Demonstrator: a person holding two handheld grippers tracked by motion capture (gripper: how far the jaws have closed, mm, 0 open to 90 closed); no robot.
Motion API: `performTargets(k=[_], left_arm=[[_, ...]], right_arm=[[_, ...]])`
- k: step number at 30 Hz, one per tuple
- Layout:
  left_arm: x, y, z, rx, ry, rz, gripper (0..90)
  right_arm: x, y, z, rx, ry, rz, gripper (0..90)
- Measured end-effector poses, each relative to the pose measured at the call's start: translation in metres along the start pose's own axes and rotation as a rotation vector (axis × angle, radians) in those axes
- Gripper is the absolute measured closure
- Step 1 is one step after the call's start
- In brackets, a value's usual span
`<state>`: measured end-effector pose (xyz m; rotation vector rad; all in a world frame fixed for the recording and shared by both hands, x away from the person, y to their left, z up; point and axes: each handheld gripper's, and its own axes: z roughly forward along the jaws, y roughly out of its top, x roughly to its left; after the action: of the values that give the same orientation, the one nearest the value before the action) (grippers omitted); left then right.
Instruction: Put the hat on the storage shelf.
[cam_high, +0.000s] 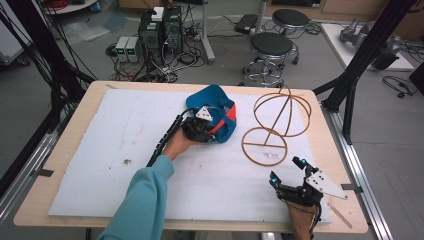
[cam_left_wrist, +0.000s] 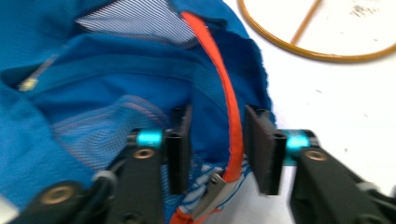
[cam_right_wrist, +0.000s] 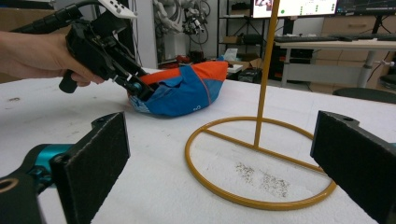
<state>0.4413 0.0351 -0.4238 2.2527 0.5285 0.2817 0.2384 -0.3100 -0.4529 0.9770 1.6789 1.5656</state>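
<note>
cap (cam_left_wrist: 116, 93) | blue/orange, small logo unreadable | L gripper (cam_left_wrist: 217, 149) straddles orange rim

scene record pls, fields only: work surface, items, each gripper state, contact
surface: white foam sheet on a wooden table
item 1: blue fabric cap with orange trim, lying upside down, mesh lining showing
item 2: golden wire hat stand with ring base, upright, beside the cap
left gripper: jaws either side of the cap's orange-edged rim; a gap shows beside the right pad, so not yet pressing
right gripper: open, nothing between the jaws, facing the stand's base
contact: cap and stand apart
</note>
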Motion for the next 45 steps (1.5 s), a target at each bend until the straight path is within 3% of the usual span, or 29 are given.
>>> performTargets(k=[5, 14, 19, 22, 27, 33, 38, 45], left_arm=[[-0.002, 0.0, 0.0, -0.023, -0.03, -0.028, 78.3], [-0.004, -0.001, -0.004, -0.05, -0.031, -0.03, 80.0], [-0.005, 0.002, -0.012, -0.154, -0.042, -0.03, 80.0], [-0.007, 0.002, -0.018, -0.192, -0.041, -0.039, 80.0], [-0.009, 0.003, -0.029, -0.315, -0.024, -0.051, 80.1], [-0.01, 0.009, -0.046, -0.439, -0.087, -0.088, 80.1], [-0.01, 0.012, -0.062, -0.506, -0.1, -0.099, 80.2], [-0.014, 0.019, -0.083, -0.538, -0.101, -0.087, 80.3]], right_arm=[[0.0, 0.0, 0.0, 0.001, 0.0, 0.005, 3.4], [0.0, 0.0, 0.0, -0.004, -0.001, 0.001, 3.4], [0.0, 0.0, 0.0, -0.006, -0.003, 0.0, 3.4], [0.0, 0.0, 0.0, -0.004, -0.001, -0.002, 3.4], [0.0, 0.0, 0.0, -0.006, -0.003, -0.002, 3.4], [0.0, 0.0, 0.0, -0.006, -0.003, -0.005, 3.4], [0.0, 0.0, 0.0, -0.007, -0.003, -0.004, 3.4], [0.0, 0.0, 0.0, -0.004, -0.002, -0.005, 3.4]])
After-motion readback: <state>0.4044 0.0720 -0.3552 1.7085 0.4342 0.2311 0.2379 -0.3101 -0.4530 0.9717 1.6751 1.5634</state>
